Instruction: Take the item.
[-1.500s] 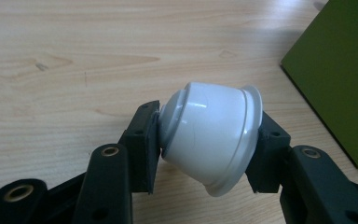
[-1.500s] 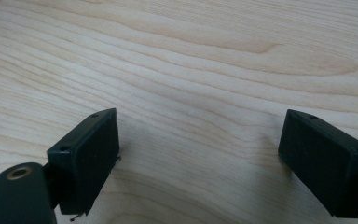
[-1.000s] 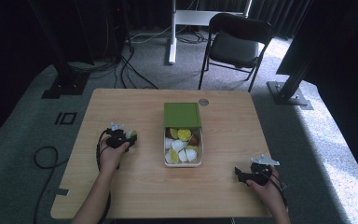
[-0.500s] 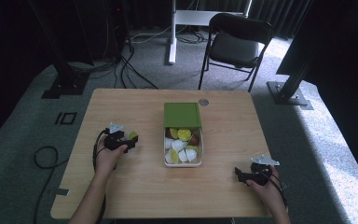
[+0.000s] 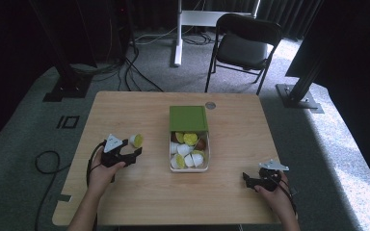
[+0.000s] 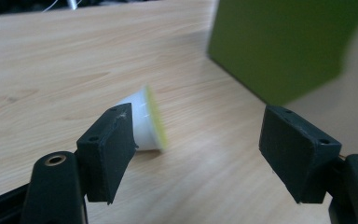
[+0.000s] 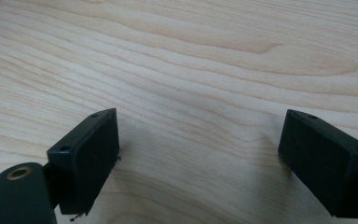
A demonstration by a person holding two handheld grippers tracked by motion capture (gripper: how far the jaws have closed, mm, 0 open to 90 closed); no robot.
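We judge unloading step underway — left gripper [image 5: 134, 155] fingers have just been opening, released, nothing between them. Capsule [image 6: 145, 119] lies on surface [image 5: 139, 192] just beyond, beside box [image 5: 189, 166]. Right gripper [image 5: 247, 178] fingers released, idle. Next: reach into box for another capsule.

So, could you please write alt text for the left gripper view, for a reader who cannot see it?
A small white capsule with a yellow-green lid lies on its side on the wooden table, just beyond the left claw, whose two black jaws stand open with nothing pressed between them. A blurred green box lid sits at the upper right.
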